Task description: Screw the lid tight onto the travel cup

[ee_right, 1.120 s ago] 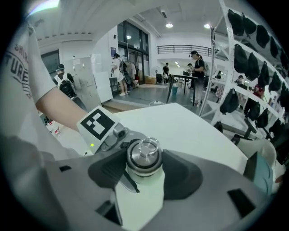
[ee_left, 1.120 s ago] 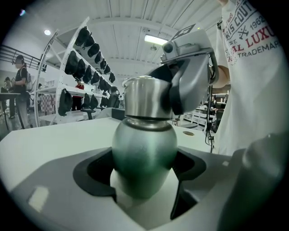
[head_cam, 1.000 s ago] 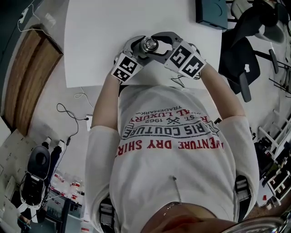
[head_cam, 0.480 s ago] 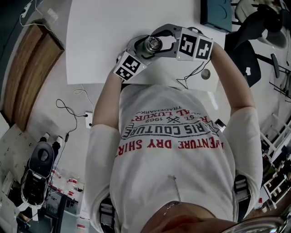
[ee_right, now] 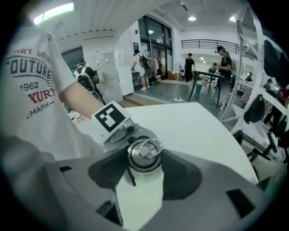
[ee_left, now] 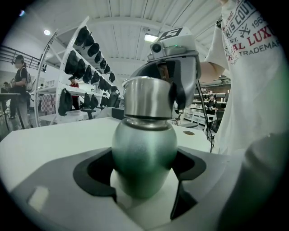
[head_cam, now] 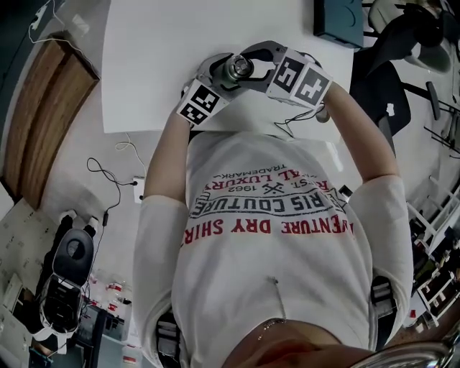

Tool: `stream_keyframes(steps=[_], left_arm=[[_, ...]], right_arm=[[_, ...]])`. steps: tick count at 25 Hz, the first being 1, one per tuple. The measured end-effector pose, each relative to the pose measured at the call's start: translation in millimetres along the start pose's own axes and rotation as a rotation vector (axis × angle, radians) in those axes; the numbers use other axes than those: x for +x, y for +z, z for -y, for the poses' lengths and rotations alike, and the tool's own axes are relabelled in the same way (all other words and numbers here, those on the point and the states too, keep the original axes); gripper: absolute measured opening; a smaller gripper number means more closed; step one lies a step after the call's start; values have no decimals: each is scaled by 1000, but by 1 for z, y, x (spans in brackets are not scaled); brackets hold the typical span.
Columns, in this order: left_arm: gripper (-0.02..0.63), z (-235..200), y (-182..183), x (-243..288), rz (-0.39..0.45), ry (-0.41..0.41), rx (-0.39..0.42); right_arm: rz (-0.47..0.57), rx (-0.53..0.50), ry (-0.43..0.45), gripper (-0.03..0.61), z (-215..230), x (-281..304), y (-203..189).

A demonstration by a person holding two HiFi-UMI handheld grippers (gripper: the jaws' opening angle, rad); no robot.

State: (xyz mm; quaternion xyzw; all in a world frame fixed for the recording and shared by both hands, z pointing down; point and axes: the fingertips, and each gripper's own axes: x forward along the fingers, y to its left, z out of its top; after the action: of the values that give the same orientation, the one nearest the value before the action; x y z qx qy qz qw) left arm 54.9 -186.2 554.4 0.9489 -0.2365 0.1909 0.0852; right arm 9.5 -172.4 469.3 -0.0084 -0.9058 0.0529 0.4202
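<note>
The travel cup stands near the white table's (head_cam: 158,57) front edge, just ahead of the person. Its green body (ee_left: 143,149) sits in the notches of my left gripper (ee_left: 143,173), which is shut on it. The steel lid (ee_left: 148,97) with a ring handle on top (ee_right: 144,153) sits on the cup's mouth. My right gripper (ee_right: 144,168) reaches over from the right, its dark pads against both sides of the lid, jaws closing. From above, the lid (head_cam: 238,67) shows between the left gripper (head_cam: 215,74) and the right gripper (head_cam: 253,63).
A dark box (head_cam: 338,18) lies at the table's far right corner. A small round disc (ee_left: 188,132) rests on the table near the person's right side. An office chair (head_cam: 381,93) stands to the right, and cables (head_cam: 108,187) trail on the floor at the left.
The right gripper swung round the lid, its marker cube going up and rightward, then partly back. The left gripper and the cup stayed in place.
</note>
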Motion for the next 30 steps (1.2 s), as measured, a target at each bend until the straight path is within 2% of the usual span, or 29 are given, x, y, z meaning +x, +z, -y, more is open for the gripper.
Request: stream_keyframes(steps=[7, 11, 14, 18, 21, 23, 26, 30], left_arm=[[388, 3, -1, 1, -19, -11, 13], [388, 2, -1, 4, -24, -13, 14], [387, 3, -1, 5, -24, -10, 13], [387, 3, -2, 4, -23, -10, 13], [387, 3, -3, 3, -23, -11, 13], [387, 3, -3, 3, -22, -11, 13], [387, 2, -3, 4, -23, -11, 12], [387, -2, -3, 6, -21, -16, 12]], right_arm=[[12, 177, -178, 244, 2, -3, -2], [59, 166, -154, 244, 5, -4, -4], [47, 74, -95, 244, 0, -5, -8], [-29, -187, -16, 273, -4, -8, -11], [-45, -333, 49, 273, -5, -10, -4], [-86, -368, 94, 273, -5, -8, -2], [-158, -350, 131, 273, -5, 0, -3], [-160, -391, 130, 273, -2, 7, -3]])
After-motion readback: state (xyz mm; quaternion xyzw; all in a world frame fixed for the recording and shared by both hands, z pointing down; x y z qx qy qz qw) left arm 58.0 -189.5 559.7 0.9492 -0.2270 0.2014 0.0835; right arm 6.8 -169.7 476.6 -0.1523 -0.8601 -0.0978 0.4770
